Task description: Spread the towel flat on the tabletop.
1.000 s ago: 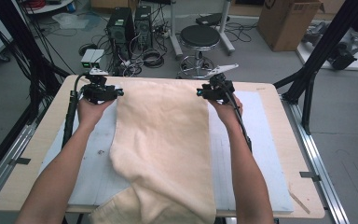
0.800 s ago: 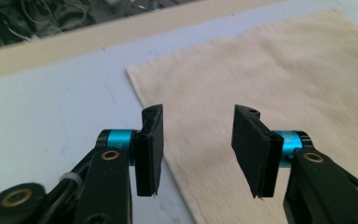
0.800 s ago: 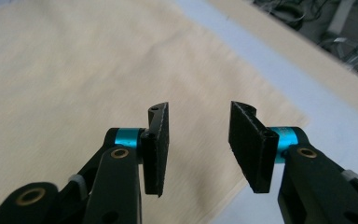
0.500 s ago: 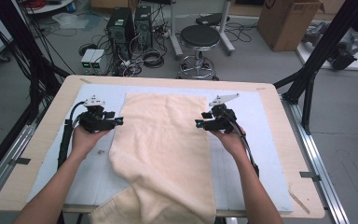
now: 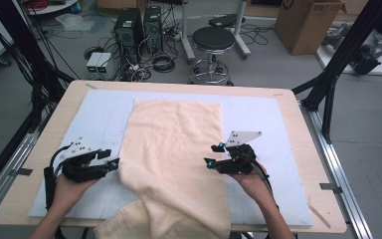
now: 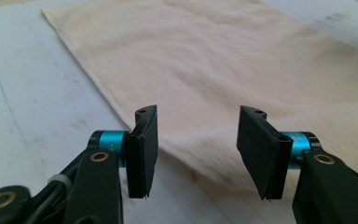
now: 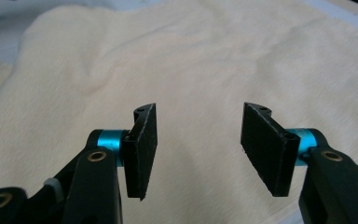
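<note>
A cream towel (image 5: 174,144) lies lengthwise on the white mat (image 5: 258,129). Its far part is flat, and its near part is rumpled and hangs over the table's front edge. My left gripper (image 5: 113,163) sits at the towel's left edge, pointing right. The left gripper view shows the left gripper (image 6: 199,112) with jaws apart above the towel's (image 6: 223,60) hem. My right gripper (image 5: 213,154) is at the towel's right edge, pointing left. In the right gripper view, the right gripper (image 7: 198,109) hovers over the towel (image 7: 191,56). Both sets of jaws have just been opening, with nothing pinched between them.
The mat lies on a wooden table (image 5: 298,124) whose bare rim runs all round. Black frame struts (image 5: 338,64) stand at the back corners. On the floor behind are a stool (image 5: 214,40), computer cases (image 5: 139,25) with cables and a cardboard box (image 5: 308,25).
Both hands have drawn back from the towel's far corners along its sides toward the near edge, and both sets of jaws have opened wider. The far end of the towel now lies flat.
</note>
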